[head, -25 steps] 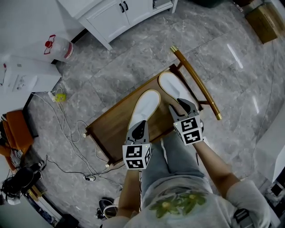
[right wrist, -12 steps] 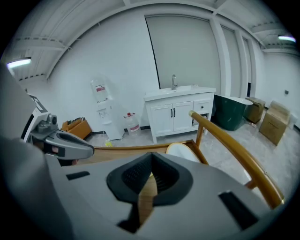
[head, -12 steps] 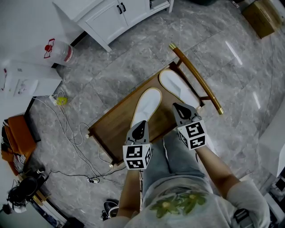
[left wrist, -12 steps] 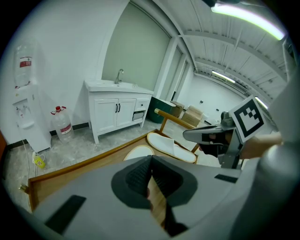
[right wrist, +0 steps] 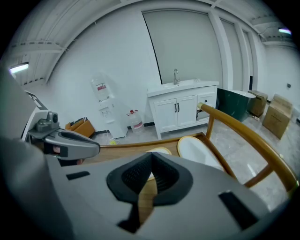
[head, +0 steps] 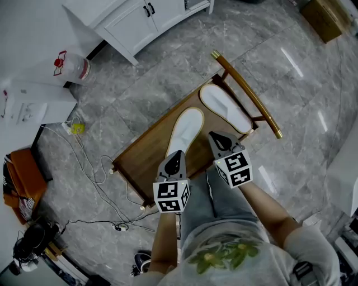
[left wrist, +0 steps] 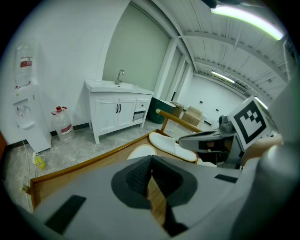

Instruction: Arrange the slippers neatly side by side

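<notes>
Head view: left gripper and right gripper closed, empty; slippers lie just ahead.

Home-like indoor room, grey marble floor, white sink cabinet, water dispenser

Strip lights are shining along the white ceiling while a grey marble floor is reflecting them and carrying a white sink cabinet, a water bottle, a cardboard box and loose cables.
</notes>
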Demonstrator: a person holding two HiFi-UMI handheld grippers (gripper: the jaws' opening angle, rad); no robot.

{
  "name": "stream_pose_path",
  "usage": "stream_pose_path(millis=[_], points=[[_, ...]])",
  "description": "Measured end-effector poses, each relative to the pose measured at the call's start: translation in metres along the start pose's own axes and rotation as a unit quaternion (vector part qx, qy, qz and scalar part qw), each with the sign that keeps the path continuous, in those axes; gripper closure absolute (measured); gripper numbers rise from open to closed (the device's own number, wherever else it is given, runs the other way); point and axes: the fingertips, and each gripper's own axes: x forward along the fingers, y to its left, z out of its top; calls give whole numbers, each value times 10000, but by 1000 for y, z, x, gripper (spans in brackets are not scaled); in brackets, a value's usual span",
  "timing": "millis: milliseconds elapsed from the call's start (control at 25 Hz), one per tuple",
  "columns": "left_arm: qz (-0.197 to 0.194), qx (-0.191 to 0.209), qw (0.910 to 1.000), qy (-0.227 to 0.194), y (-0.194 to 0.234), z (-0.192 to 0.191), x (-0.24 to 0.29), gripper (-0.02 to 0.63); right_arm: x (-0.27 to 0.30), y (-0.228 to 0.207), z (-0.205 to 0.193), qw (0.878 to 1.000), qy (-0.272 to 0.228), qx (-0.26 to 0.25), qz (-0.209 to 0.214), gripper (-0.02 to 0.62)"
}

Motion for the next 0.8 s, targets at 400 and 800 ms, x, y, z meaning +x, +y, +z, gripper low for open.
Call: stream_pose_path(millis=[400,800], points=[[-18,7,10000,24,17,-8,-10,591,20,38,-9,9997,59,165,156,588],[-166,99,9998,55,34,-10,-15,591,36,62,-17,9955,179,927,53,400]])
